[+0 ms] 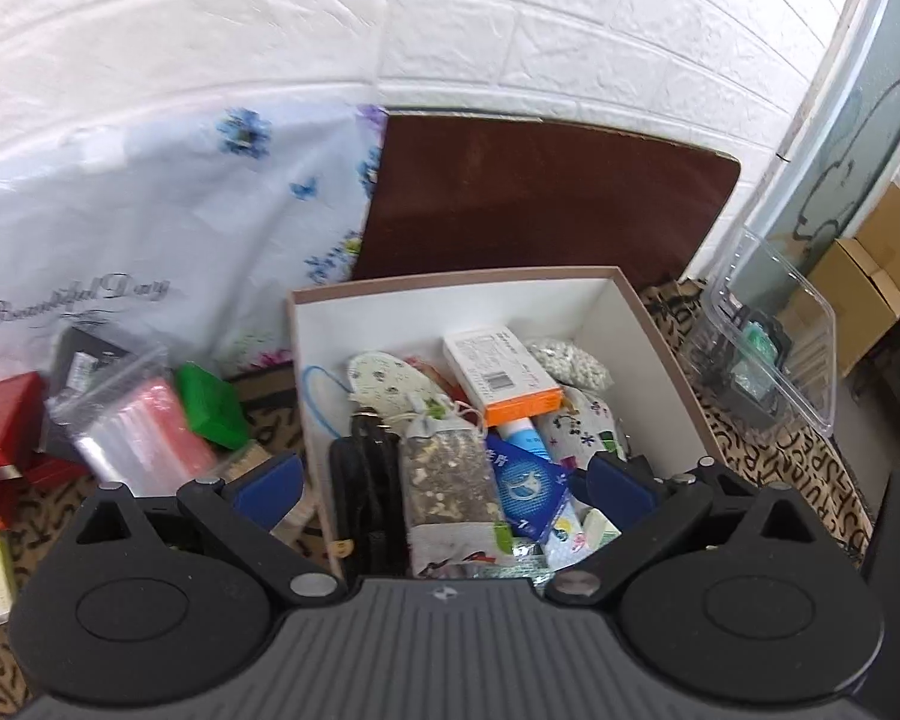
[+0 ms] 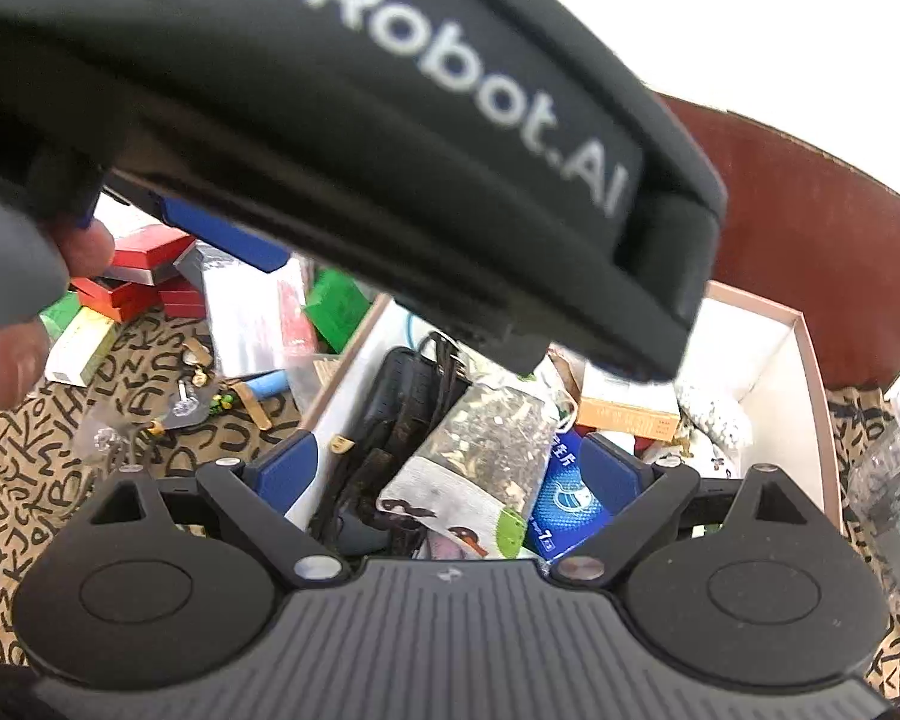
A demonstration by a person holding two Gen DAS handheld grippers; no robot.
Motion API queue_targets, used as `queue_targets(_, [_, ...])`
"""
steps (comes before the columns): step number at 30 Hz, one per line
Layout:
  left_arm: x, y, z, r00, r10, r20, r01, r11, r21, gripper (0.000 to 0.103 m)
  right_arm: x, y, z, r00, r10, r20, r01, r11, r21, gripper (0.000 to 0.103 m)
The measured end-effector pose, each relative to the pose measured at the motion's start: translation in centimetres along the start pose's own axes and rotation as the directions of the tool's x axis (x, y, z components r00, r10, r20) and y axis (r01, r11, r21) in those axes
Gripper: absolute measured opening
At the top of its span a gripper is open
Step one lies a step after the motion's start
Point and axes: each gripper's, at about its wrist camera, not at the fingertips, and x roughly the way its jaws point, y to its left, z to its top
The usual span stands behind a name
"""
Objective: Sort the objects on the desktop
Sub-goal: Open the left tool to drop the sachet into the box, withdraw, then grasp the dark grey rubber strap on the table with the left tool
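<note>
Left gripper [image 1: 444, 483]: jaws spread wide, holding nothing, poised above the white cardboard box [image 1: 624, 324]. Right gripper [image 2: 474, 468]: jaws likewise wide apart and empty, over the same box [image 2: 792, 336]; in the right wrist view the left gripper's black body crosses the frame from 9 to 3 o'clock.

Box contents, left wrist view: a mesh sachet of dried herbs [image 1: 444, 474] at centre; a black pouch [image 1: 363, 480] touching it at 9 o'clock; a blue packet [image 1: 528, 486] at 3 o'clock; an orange-and-white carton [image 1: 501, 369] at 12 o'clock; a bag of white beads [image 1: 570, 363] at 1 o'clock.

Outside the box, on the letter-print cloth [image 1: 768, 456]: a green box [image 1: 210, 405], a zip bag [image 1: 132, 426] and red boxes [image 1: 3, 426] at 9 o'clock; a clear plastic container [image 1: 774, 354] at 3 o'clock.
</note>
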Motion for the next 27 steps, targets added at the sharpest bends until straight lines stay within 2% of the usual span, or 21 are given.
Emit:
queue_targets(1, [-0.5,0.1,-0.1,1.000,0.019,0.006,-0.019,1.000,-0.001,0.103,-0.8,-1.1,-0.1,1.000,0.004,0.007,-0.004,1.000,-0.008,0.092])
queue_targets(3, [-1.4,0.2,-0.5,0.999,0.049,0.017,-0.049,0.999,0.003,0.103,-2.5,-8.1,-1.7,1.000,0.011,0.020,-0.011,1.000,-0.024,0.092])
queue_targets(7, [-3.0,0.8,-1.2,0.995,0.094,0.031,-0.094,0.996,-0.001,0.103,-4.9,-6.3,-2.3,0.999,0.031,0.042,-0.028,0.998,-0.061,0.092])
queue_targets(16, [-6.1,3.6,-3.5,0.991,0.120,0.056,-0.116,0.991,-0.067,0.103,-5.9,-1.9,-2.5,0.994,0.093,0.060,-0.082,0.984,-0.158,0.093])
queue_targets(22, [-6.7,6.9,-5.5,0.989,0.149,0.020,-0.144,0.979,-0.145,0.103,-5.3,1.1,-2.9,0.988,0.146,0.045,-0.135,0.971,-0.199,0.094])
queue_targets(27, [-6.9,10.2,-7.2,0.992,0.126,-0.025,-0.129,0.964,-0.233,0.103,-4.2,3.4,-3.3,0.982,0.189,0.021,-0.180,0.958,-0.225,0.095])
